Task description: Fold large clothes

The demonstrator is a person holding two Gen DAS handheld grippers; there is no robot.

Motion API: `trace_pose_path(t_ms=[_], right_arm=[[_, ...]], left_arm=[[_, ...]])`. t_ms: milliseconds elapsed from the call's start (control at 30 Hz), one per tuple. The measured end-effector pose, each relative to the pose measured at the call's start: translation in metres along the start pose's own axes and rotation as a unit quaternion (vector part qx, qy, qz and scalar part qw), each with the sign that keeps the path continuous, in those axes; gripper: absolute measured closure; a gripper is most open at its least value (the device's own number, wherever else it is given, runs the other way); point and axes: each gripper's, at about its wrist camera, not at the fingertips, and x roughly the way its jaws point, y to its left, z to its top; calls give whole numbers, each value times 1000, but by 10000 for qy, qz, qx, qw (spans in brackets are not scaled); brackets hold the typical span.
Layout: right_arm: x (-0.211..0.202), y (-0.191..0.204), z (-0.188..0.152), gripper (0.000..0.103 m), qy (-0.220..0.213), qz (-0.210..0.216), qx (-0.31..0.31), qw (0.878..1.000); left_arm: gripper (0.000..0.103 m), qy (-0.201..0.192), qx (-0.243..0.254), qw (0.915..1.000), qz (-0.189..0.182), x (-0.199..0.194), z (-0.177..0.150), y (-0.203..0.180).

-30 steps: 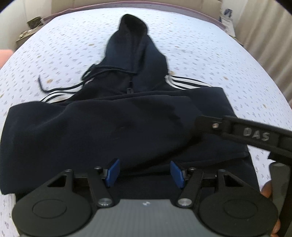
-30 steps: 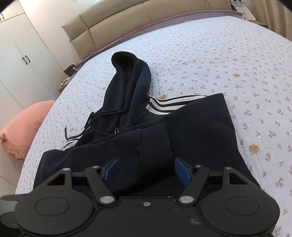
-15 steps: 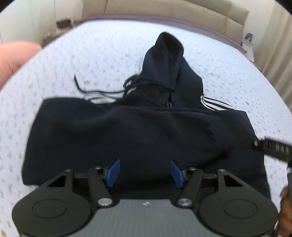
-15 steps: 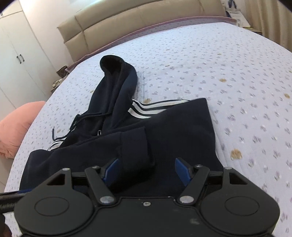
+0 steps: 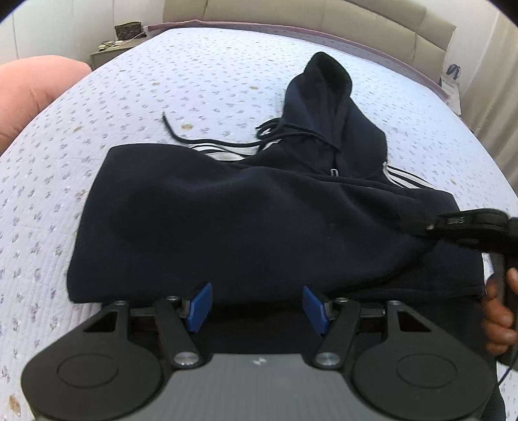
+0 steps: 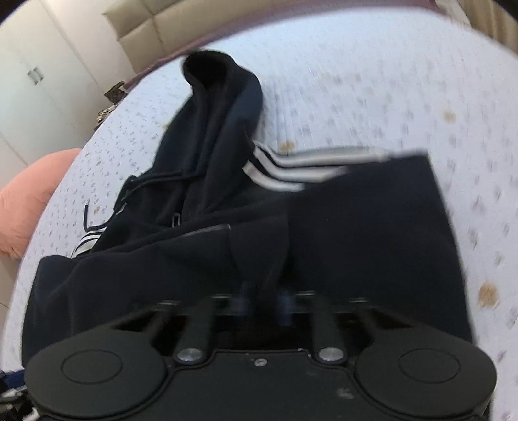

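Note:
A dark navy hoodie (image 5: 246, 220) with white stripes lies partly folded on the bed, hood pointing away, drawstring trailing left. It also shows in the right wrist view (image 6: 356, 233). My left gripper (image 5: 257, 306) is open, its blue pads (image 5: 200, 306) at the hoodie's near hem, holding nothing. My right gripper (image 6: 264, 304) is blurred, its jaws nearly together on the folded sleeve cuff (image 6: 259, 256) of the hoodie. The right gripper also shows at the right edge of the left wrist view (image 5: 469, 226).
The bed (image 5: 200, 81) has a white quilt with small flower prints. A pink cushion (image 5: 35, 90) sits at the left. A beige headboard (image 5: 323, 26) and a small bedside table (image 5: 113, 48) are at the far end. White wardrobe doors (image 6: 35, 81) stand left.
My right gripper's jaws went from wide open to nearly together on the sleeve cuff, with motion blur. The left gripper drifted left and stayed open.

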Motion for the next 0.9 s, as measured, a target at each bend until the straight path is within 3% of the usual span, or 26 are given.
trace_pose_path(t_ms=[167,333,400,433,467,500,567,700,733,767,800,833,900], right_arm=[[-56,26,8,99,-726,-466,-637,9942],[-109,13,2,98,-1245,-1692,-659,9755],[-102,-5,-4,94,-933,-1828,-422,9778],[-92,-11,-7,73,-641,-1830,-434,9801],[-72,-16,-13,60,-135,-1931,-577,9794],[-57,-21,-18,55,182,-2142,-674,9743],[-55,-28,-19,60,216,-2413,-523,9688],[-92,-14,-2,60,-657,-2353,-234,9694],[-92,-5,0,63,-746,-2411,-351,9670],[-88,4,0,70,-749,-2504,-492,9640],[-78,12,-1,92,-648,-2593,-645,9615],[-65,15,-1,101,-455,-2608,-735,9615],[-41,13,-5,101,-68,-2522,-589,9659]], left_arm=[[39,-108,-64,9999,74,-5,3,6],[39,-344,-15,9993,124,-8,12,11],[39,-378,47,9989,261,-1,17,14],[40,-341,101,9987,364,6,19,15],[41,-240,159,9983,511,15,22,17],[44,-173,200,9980,573,22,26,19],[44,-218,236,9985,445,24,33,25],[46,-401,379,9984,82,21,49,32],[52,-415,410,9983,38,22,52,33],[56,-419,431,9982,25,25,55,34],[63,-416,434,9982,3,29,58,35],[70,-404,430,9983,-27,33,60,37],[81,-373,401,9985,-20,45,65,39]])
